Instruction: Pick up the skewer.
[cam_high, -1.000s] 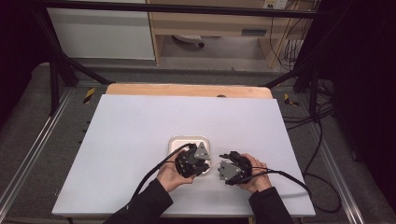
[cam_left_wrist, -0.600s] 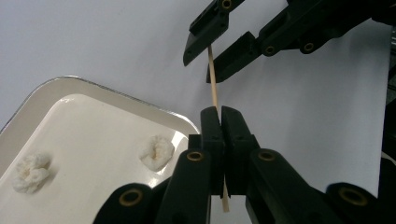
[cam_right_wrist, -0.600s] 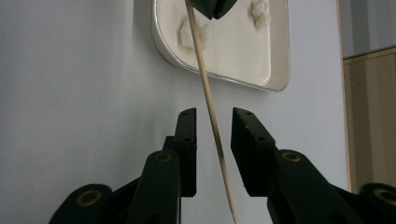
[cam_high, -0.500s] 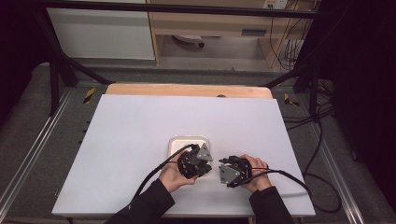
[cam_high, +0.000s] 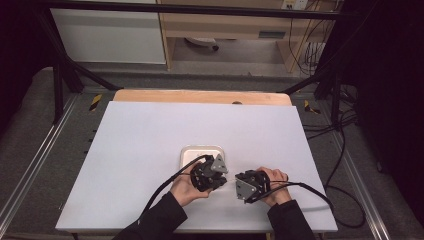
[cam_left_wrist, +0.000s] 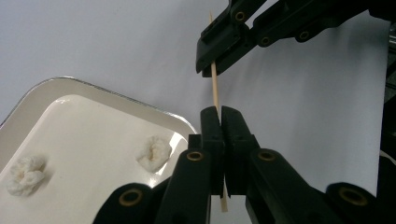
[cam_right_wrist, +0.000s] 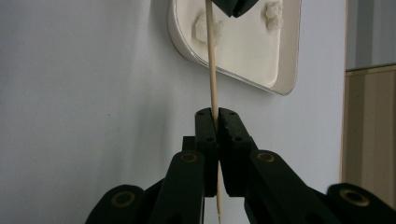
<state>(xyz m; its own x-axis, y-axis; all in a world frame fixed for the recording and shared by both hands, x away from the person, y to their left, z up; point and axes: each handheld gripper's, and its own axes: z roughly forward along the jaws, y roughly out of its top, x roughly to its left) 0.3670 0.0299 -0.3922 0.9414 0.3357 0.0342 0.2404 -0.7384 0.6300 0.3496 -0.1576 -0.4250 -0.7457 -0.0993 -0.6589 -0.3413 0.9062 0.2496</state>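
A thin wooden skewer spans the gap between my two grippers. My left gripper is shut on its lower part, and the jaws of my right gripper clamp it farther up. In the right gripper view my right gripper is shut on the skewer; its jaws have just been closing onto it. The left gripper's tips hold the far end. In the high view the left gripper and right gripper face each other near the table's front edge.
A white tray lies just behind the left gripper, with white puffy pieces in it. The tray's rim lies beyond the skewer. The white table stretches away on all sides; a wooden strip runs along its far edge.
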